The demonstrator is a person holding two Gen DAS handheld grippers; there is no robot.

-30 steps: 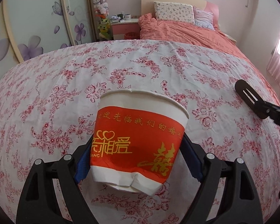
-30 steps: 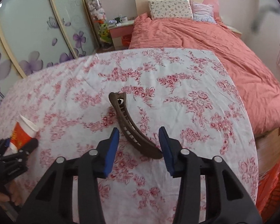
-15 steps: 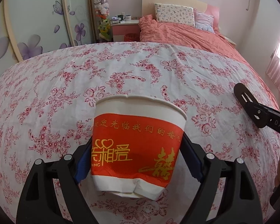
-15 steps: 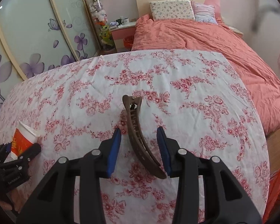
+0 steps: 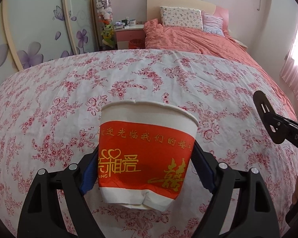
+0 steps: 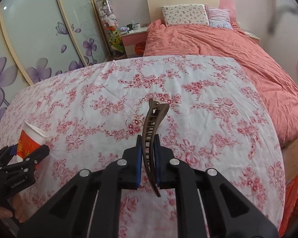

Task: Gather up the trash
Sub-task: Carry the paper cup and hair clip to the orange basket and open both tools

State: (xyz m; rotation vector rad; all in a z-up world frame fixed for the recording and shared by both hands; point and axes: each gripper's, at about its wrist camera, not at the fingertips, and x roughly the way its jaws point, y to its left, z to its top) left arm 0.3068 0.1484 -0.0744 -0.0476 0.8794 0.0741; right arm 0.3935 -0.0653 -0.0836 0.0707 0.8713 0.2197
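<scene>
A red and white paper cup with gold lettering, dented near its base, sits between the blue pads of my left gripper, which is shut on it above the floral cloth. The cup also shows at the far left of the right wrist view. My right gripper is shut on a long brown hair clip, whose hinged end points away from me over the cloth. The right gripper's finger shows at the right edge of the left wrist view.
The floral tablecloth covers a rounded table. Behind it is a bed with an orange duvet and pillows. A pink nightstand and a tube of plush toys stand at the back. Sliding wardrobe doors with purple flowers are at the left.
My right gripper has closed its jaws onto the brown hair clip, which now stands lengthwise between the pads. The left gripper keeps the cup, almost unmoved.
</scene>
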